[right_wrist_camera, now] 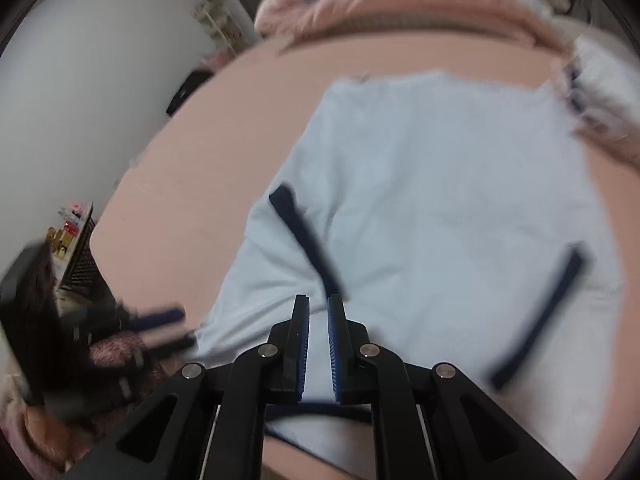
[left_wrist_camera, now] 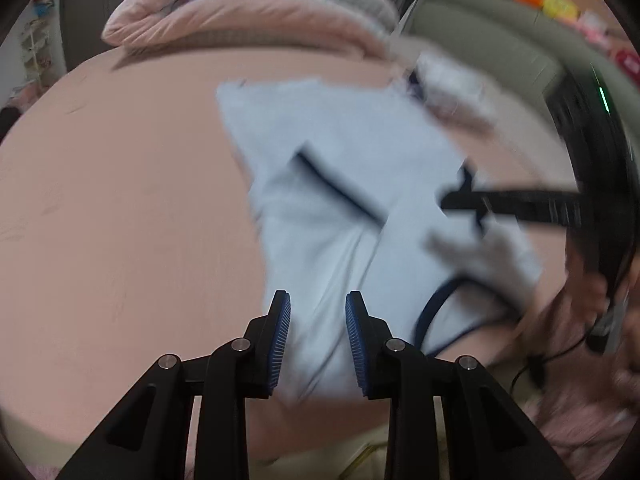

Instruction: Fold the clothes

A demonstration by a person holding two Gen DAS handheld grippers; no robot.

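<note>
The pale blue shirt (right_wrist_camera: 440, 200) lies spread on the bed (left_wrist_camera: 120, 200), sleeves unfolded toward 6 o'clock, folding apparently unfinished; left gripper (left_wrist_camera: 318, 336) jaws open, right gripper (right_wrist_camera: 318, 344) jaws nearly closed, empty.

I see a pink bed sheet (left_wrist_camera: 120, 200) spread flat. At its far edge lies a folded pink quilt (left_wrist_camera: 248, 12). Right of the quilt I make out a grey-green headboard (left_wrist_camera: 480, 36). Left of the quilt, against the white wall (right_wrist_camera: 100, 80), stands a blurred shelf rack (right_wrist_camera: 216, 20).
</note>
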